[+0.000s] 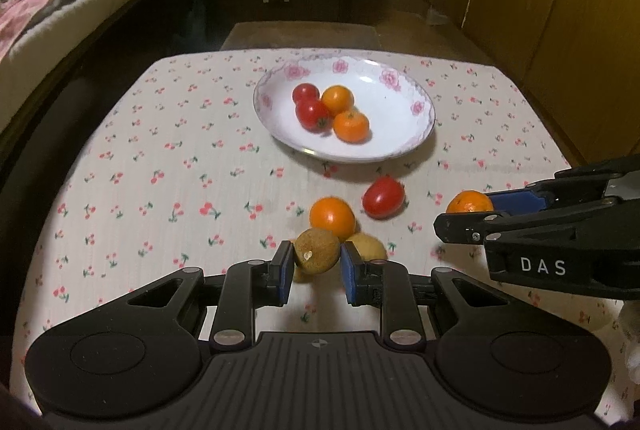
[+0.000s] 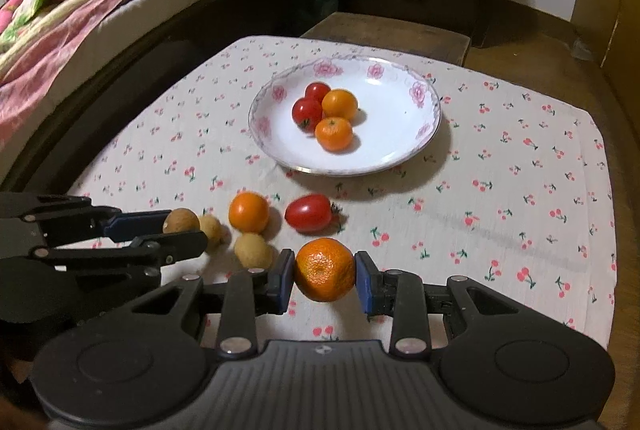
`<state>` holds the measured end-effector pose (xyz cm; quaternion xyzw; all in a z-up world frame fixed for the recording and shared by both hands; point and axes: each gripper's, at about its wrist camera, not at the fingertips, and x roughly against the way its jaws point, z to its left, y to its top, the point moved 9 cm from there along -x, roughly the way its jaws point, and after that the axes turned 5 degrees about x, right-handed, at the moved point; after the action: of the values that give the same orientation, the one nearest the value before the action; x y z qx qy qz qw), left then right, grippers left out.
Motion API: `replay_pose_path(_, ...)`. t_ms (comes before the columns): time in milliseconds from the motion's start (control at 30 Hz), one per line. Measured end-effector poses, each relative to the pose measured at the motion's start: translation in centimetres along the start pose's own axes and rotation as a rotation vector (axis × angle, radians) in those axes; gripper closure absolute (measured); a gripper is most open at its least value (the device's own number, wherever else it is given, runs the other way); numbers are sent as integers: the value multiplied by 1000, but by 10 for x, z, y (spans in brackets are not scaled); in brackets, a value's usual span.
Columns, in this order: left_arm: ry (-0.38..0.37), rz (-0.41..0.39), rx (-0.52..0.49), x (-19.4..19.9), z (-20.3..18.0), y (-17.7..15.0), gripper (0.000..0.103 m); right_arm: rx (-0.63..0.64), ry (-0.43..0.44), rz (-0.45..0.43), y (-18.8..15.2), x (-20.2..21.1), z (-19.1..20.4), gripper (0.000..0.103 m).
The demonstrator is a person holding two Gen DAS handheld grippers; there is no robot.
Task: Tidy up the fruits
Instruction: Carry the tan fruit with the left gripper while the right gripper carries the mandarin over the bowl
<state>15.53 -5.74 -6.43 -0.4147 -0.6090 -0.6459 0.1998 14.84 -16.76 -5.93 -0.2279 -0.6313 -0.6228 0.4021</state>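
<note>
Gripping fruit in both grippers, near side of the plate (image 1: 420, 134).
The left gripper (image 1: 316, 262) clamps a brown longan (image 1: 317, 256); the right gripper (image 2: 324, 270) clamps a mandarin (image 2: 325, 269), both angled down. In the plate: two tomatoes, two mandarins. On the cloth: two longans, one mandarin, one tomato.

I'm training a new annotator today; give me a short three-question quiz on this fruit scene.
1. True or false: the plate holds two tomatoes and two oranges.
2. What does the left hand-held gripper grip?
A. a tomato
B. a brown longan
C. an orange
3. Fill in: the right hand-held gripper is shut on a ____.

Key: 1 true; 2 B; 3 mandarin.
</note>
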Motion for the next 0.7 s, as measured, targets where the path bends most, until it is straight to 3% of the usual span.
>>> replay_pose_path(700,-5,-50,-8,-21,-10,52,70,-64,7,-46,43,-14,-24,70)
